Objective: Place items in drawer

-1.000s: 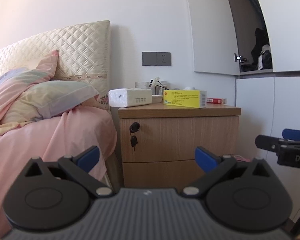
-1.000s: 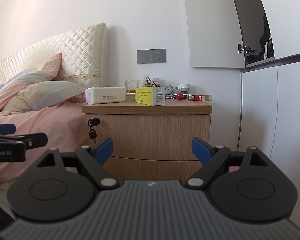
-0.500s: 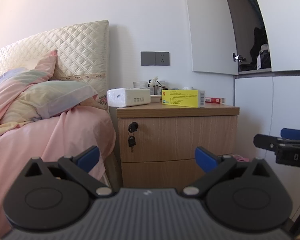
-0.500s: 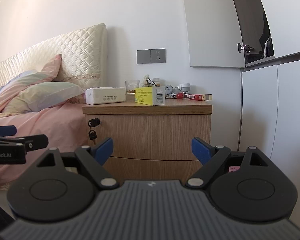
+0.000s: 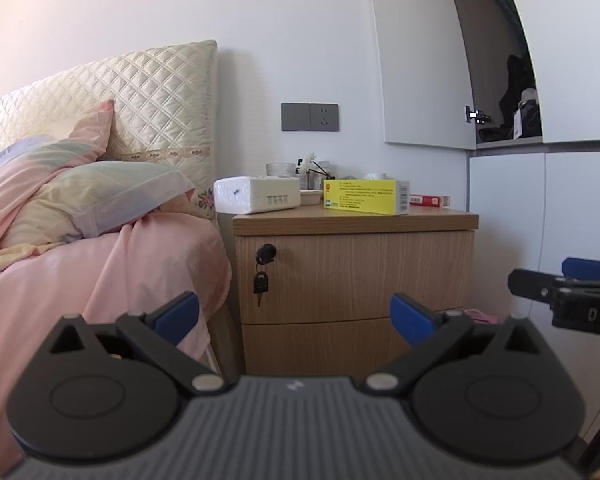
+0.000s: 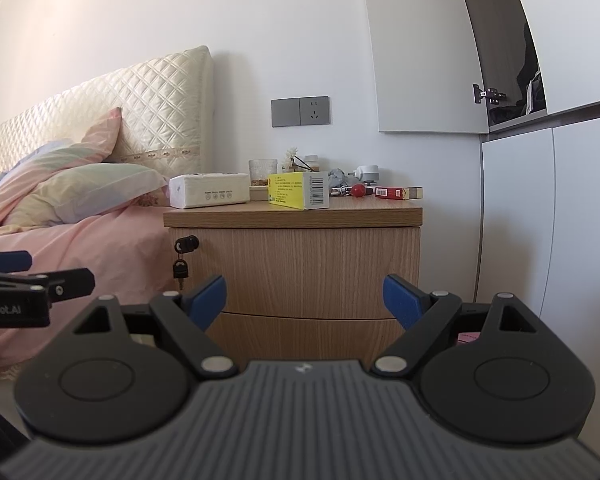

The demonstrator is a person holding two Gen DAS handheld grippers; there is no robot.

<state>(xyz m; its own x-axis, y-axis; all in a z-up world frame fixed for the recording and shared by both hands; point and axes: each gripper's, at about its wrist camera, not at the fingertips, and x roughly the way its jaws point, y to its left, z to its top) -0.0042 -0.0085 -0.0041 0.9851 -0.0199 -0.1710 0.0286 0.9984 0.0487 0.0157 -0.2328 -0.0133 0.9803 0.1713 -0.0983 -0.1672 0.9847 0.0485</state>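
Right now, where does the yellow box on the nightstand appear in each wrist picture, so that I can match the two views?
Left wrist: the yellow box lies right of centre on the nightstand, showing its long yellow face.
Right wrist: the yellow box lies near the middle of the nightstand, barcode end toward the camera.
Shared landmark: the white tissue pack sits left of the box in both.

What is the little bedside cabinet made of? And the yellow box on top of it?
The bedside cabinet looks like wood or wood-look board, matte, with fine grain lines across its drawer fronts. The yellow box looks like thin printed cardboard: sharp folded edges and a barcode on its white end.
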